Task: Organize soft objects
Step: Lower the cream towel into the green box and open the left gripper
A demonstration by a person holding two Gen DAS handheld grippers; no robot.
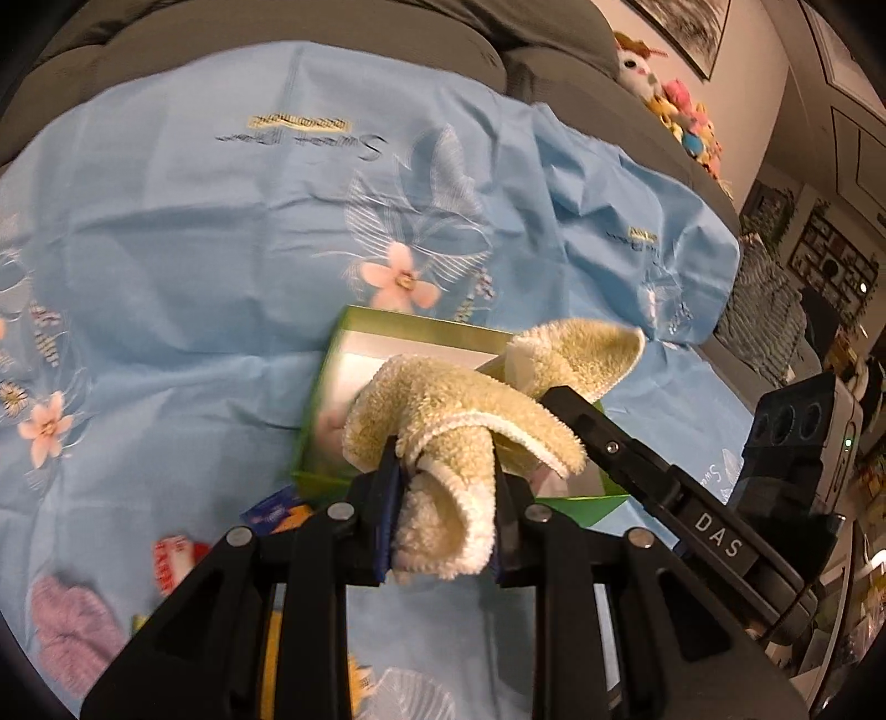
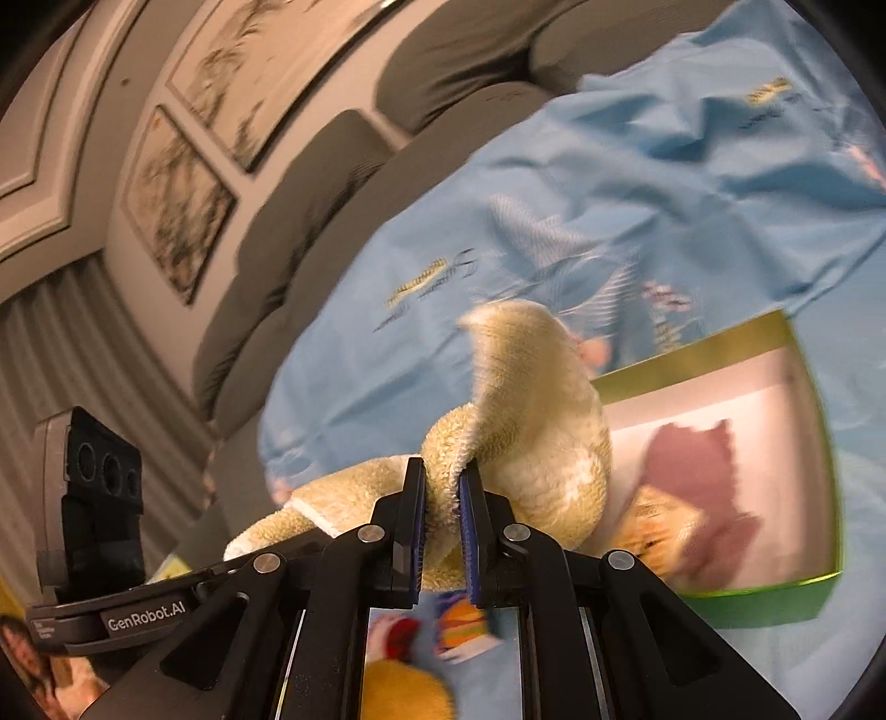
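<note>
A cream fluffy towel [image 1: 454, 421] is held by both grippers above a green box [image 1: 387, 327] with a white inside. My left gripper [image 1: 443, 471] is shut on one end of the towel. My right gripper [image 2: 443, 487] is shut on the other end of the towel [image 2: 526, 399]; its black body shows in the left wrist view [image 1: 653, 471]. In the right wrist view the green box [image 2: 819, 443] lies to the right and holds a mauve cloth [image 2: 698, 471] and an orange-yellow soft item [image 2: 659, 531].
A light blue flowered sheet [image 1: 221, 249] covers a grey sofa [image 1: 310, 33]. On it lie a pink knitted item [image 1: 72, 626], a red-white item [image 1: 177, 554] and a blue packet [image 1: 274, 512]. Plush toys [image 1: 675, 111] sit on the sofa arm. A yellow plush [image 2: 404, 692] lies below my right gripper.
</note>
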